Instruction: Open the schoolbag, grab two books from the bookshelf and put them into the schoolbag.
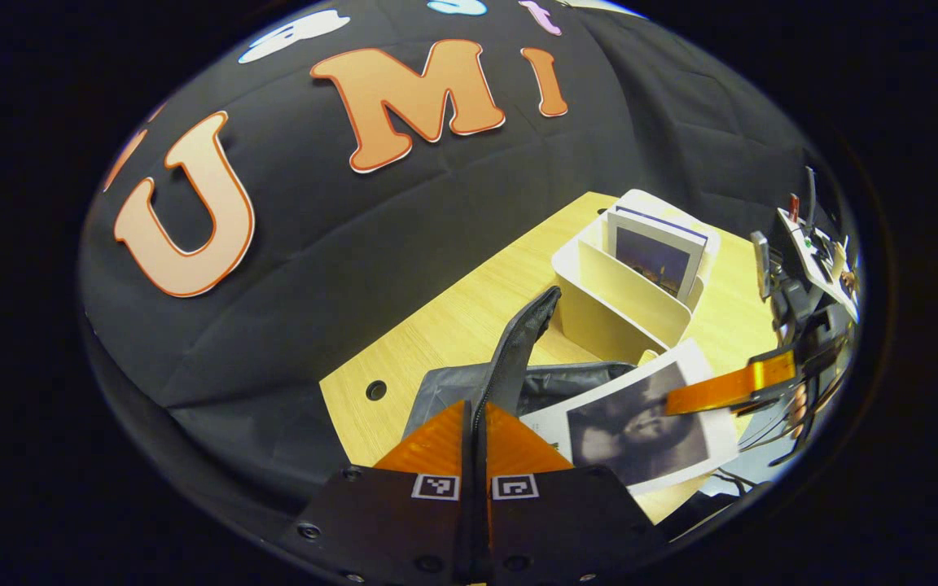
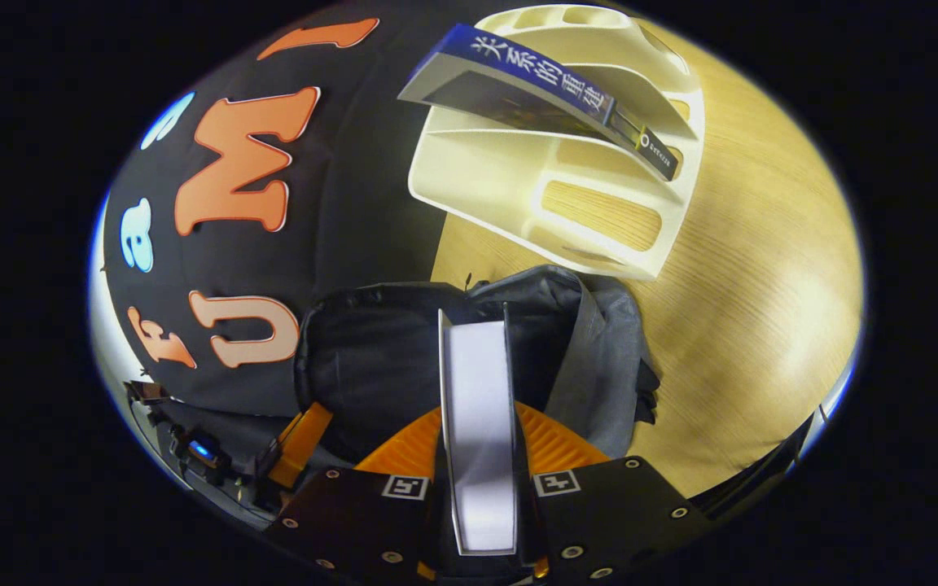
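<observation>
**Book held over the open schoolbag**

The right gripper [image 2: 477, 456] is clamped on a white-edged book [image 2: 477, 391], both fingers pressing its covers, directly above the dark schoolbag [image 2: 379, 350] whose mouth gapes just ahead of the fingers. The left gripper [image 1: 475, 431] is pinched together on the bag's black flap [image 1: 518, 342], lifting it. Beyond the bag stands the cream bookshelf [image 2: 599, 220] on the wooden table [image 2: 762, 285], with a second book [image 2: 550, 81] leaning inside; its blue spine carries white Chinese characters, too warped to read with confidence
</observation>
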`<state>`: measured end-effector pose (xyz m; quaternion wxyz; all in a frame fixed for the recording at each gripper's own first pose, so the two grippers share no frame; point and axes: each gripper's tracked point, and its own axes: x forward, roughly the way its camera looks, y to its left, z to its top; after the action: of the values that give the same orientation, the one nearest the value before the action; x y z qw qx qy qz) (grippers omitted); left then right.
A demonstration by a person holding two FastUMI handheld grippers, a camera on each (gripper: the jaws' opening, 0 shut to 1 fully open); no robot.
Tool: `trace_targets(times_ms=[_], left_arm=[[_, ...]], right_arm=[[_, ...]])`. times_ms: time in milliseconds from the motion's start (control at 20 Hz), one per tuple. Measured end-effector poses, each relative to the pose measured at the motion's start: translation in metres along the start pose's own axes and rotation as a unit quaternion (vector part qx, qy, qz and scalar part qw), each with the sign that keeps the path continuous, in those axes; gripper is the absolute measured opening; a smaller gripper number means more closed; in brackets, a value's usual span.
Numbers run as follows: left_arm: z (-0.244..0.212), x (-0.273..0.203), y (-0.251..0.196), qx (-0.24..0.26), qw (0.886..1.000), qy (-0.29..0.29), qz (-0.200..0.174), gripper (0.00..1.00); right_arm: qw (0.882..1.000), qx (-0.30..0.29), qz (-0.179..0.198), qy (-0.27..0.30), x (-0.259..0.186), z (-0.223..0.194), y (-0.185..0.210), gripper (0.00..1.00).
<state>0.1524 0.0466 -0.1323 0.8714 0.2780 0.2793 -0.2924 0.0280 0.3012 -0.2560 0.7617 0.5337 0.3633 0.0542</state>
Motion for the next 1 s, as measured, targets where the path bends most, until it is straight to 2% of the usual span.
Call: trace_targets(times_ms=[150,450,500,550,600,650,700,900,1000], left_arm=[[0.005,-0.001,-0.004,-0.002,1.0,-0.002,0.0,0.01],[0.005,-0.002,-0.02,0.004,1.0,-0.004,-0.025,0.01],[0.005,-0.002,-0.02,0.009,1.0,-0.004,-0.024,0.01],[0.004,-0.002,-0.019,0.013,1.0,-0.005,-0.026,0.01],[0.005,-0.002,-0.021,0.011,0.999,-0.004,-0.03,0.01],[0.003,-0.001,-0.021,0.01,0.999,-0.003,-0.031,0.01],[0.001,-0.001,-0.018,0.011,1.0,0.0,-0.028,0.01],[-0.006,0.004,-0.007,-0.003,1.0,0.006,-0.025,0.01],[-0.008,0.006,-0.004,-0.017,0.999,0.007,-0.029,0.01]], right_arm=[[0.999,0.03,0.009,-0.022,0.03,0.003,0.006,0.33],[0.997,0.041,0.004,-0.064,0.076,0.009,0.017,0.32],[0.997,0.04,0.002,-0.069,0.083,0.009,0.018,0.43],[0.996,0.039,-0.002,-0.074,0.089,0.011,0.018,0.32],[0.996,0.037,-0.004,-0.078,0.094,0.01,0.019,0.43],[0.996,0.034,-0.007,-0.081,0.1,0.01,0.018,0.43],[0.996,0.03,-0.011,-0.079,0.104,0.007,0.018,0.33],[0.996,0.033,-0.053,-0.069,0.101,0.005,0.004,0.41],[0.996,0.037,-0.063,-0.06,0.092,0.001,0.003,0.54]])
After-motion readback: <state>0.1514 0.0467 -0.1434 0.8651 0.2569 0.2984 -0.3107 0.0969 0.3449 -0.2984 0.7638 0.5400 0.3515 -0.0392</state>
